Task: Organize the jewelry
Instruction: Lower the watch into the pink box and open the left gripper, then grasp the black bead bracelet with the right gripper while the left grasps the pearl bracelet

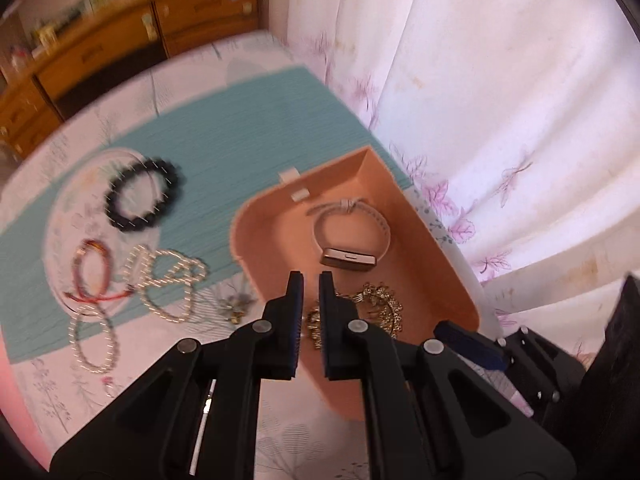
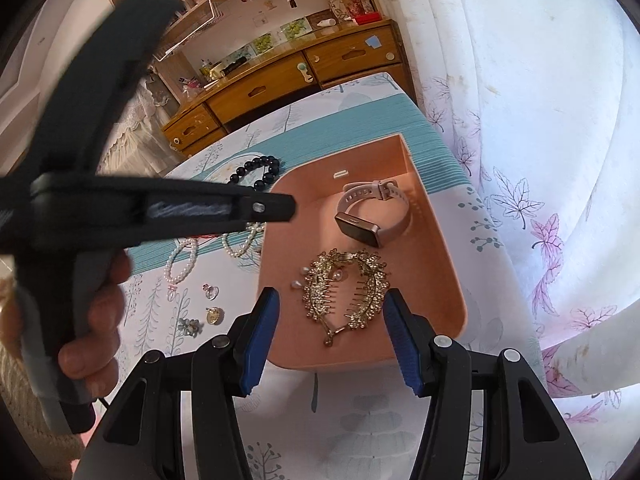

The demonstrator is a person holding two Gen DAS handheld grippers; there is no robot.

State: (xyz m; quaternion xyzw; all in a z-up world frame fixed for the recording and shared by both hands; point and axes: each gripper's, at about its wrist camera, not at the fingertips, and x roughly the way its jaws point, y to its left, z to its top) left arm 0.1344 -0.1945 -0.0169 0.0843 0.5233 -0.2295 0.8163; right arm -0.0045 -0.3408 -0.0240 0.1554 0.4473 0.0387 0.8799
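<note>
Nearest the lens, the left claw (image 1: 310, 280) hangs over the near end of the peach tray (image 1: 448, 264), its jaws drawn almost together with nothing visible between them. In the right wrist view the right claw (image 2: 330, 308) stands about half open and empty, its blue pads (image 2: 262, 336) either side of the gold hair comb (image 2: 346, 292) that lies in the tray's near half. A pink watch (image 2: 372, 212) rests farther back in the same tray.

Outside the tray, to its left on the patterned bed cover (image 1: 280, 440), wait a black bead bracelet (image 1: 140, 196), a red cord bracelet (image 1: 94, 276), a pearl necklace (image 1: 172, 280), and a few small brooches or earrings (image 2: 204, 308).

Two risks seem likely. First, both claws crowd the tray's near end, so they could knock together or drag the comb's teeth. Second, the pearl strands lie looped over each other and touch the red cord; a pinch on one loop would probably lift its neighbours too, and something could slip off before it reaches the tray. The tiny pieces look easy to push into the soft cover rather than grip.
</note>
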